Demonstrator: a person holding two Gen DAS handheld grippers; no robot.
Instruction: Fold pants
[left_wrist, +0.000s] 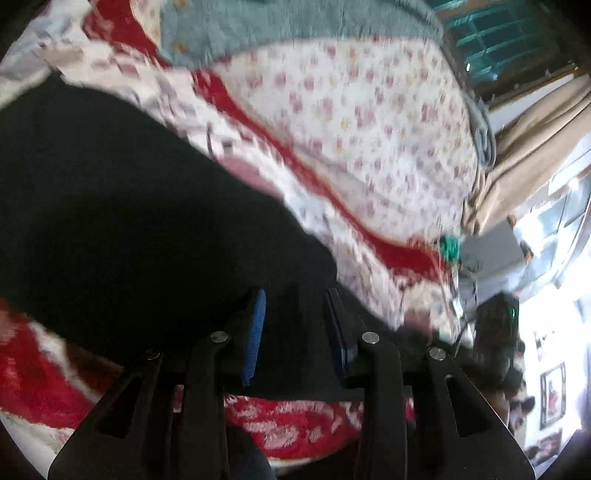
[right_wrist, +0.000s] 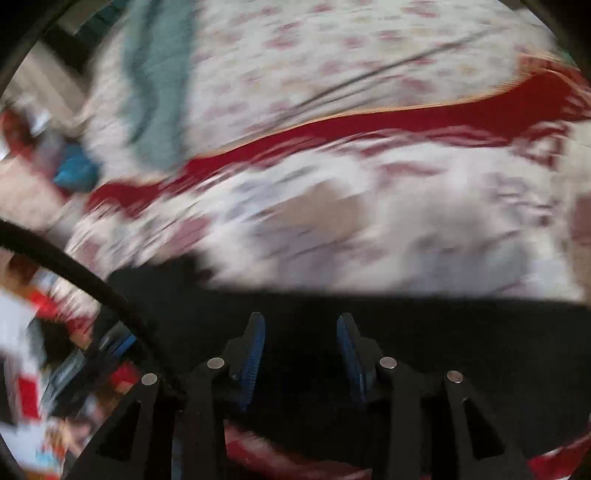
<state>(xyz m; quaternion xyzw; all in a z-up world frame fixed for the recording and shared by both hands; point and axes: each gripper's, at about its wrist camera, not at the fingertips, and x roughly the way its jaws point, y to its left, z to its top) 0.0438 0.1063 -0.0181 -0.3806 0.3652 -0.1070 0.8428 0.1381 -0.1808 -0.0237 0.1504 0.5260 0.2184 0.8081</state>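
A: Blue pads (left_wrist: 255, 332) of the left gripper (left_wrist: 295, 325) set apart, black pants (left_wrist: 129, 221) between them; impossible to tell whether pinched or merely straddled.

B: Same on the right gripper (right_wrist: 301, 347)? Pads (right_wrist: 255, 350) apart too?

A: Apart, over black cloth, no pinch visible. Too dark and blurred to say more.

B: And the pants themselves?

A: Spread dark and flat on the floral bedspread (left_wrist: 369, 129), near its red band (left_wrist: 332, 192); grey-green blanket (left_wrist: 277, 26) further up the bed, well apart.

B: Step in hand, then?

A: Judged as an early fold, or a release just after one; both grippers at the near edge of the cloth.

B: Next move?

A: Probably a firm pinch on that edge, both sides level, then a lift and carry across to the far edge without bunching.
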